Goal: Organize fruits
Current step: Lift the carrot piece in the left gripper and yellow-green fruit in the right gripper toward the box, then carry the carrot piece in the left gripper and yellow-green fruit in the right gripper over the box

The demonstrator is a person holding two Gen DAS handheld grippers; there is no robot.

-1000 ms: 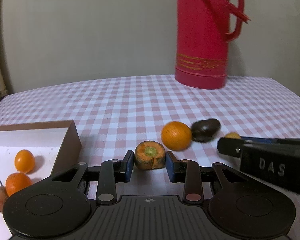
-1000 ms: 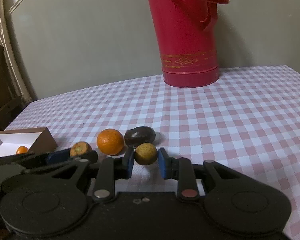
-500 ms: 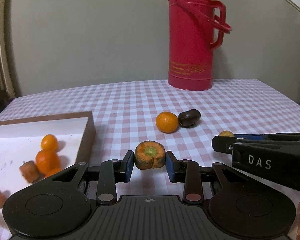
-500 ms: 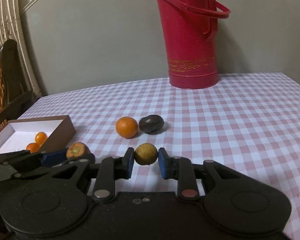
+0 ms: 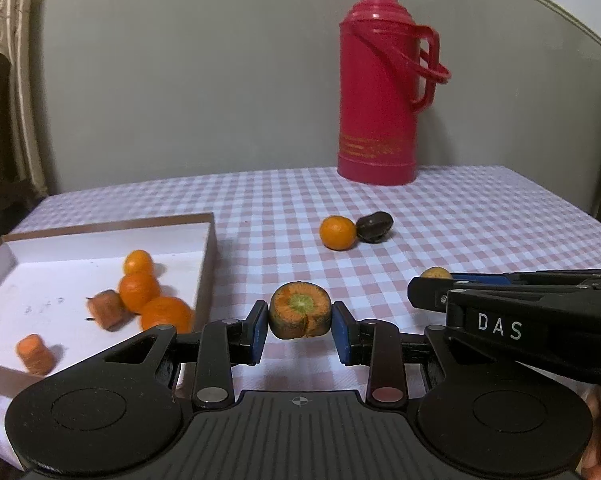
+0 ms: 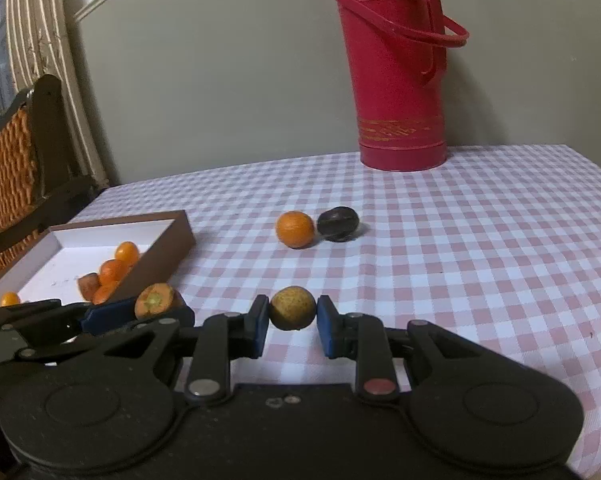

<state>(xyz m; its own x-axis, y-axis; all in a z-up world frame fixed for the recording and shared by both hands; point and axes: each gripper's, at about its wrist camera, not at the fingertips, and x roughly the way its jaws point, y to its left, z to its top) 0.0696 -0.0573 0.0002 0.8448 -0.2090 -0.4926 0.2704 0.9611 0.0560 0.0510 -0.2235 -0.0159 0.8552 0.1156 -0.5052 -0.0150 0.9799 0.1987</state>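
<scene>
My left gripper [image 5: 300,320] is shut on a carrot stub [image 5: 300,310] whose cut orange face with a green core looks at the camera; it hangs above the tablecloth just right of the box. My right gripper [image 6: 292,314] is shut on a small yellow-brown round fruit [image 6: 292,307]. In the right wrist view the carrot stub [image 6: 154,300] and left gripper show at lower left. An orange [image 5: 337,233] and a dark brown fruit [image 5: 374,226] lie touching mid-table. The shallow brown box [image 5: 206,256] with a white floor holds several oranges and carrot pieces.
A tall red thermos [image 5: 380,92] stands at the back of the pink checked tablecloth [image 5: 480,216]. A wicker chair [image 6: 12,160] is beyond the table's left edge. A grey wall runs behind. The right gripper's body [image 5: 520,320] crosses the left wrist view at right.
Both grippers have drawn back and up from the orange and dark fruit, each still holding its piece. The box has come further into view on the left, showing more of its contents.
</scene>
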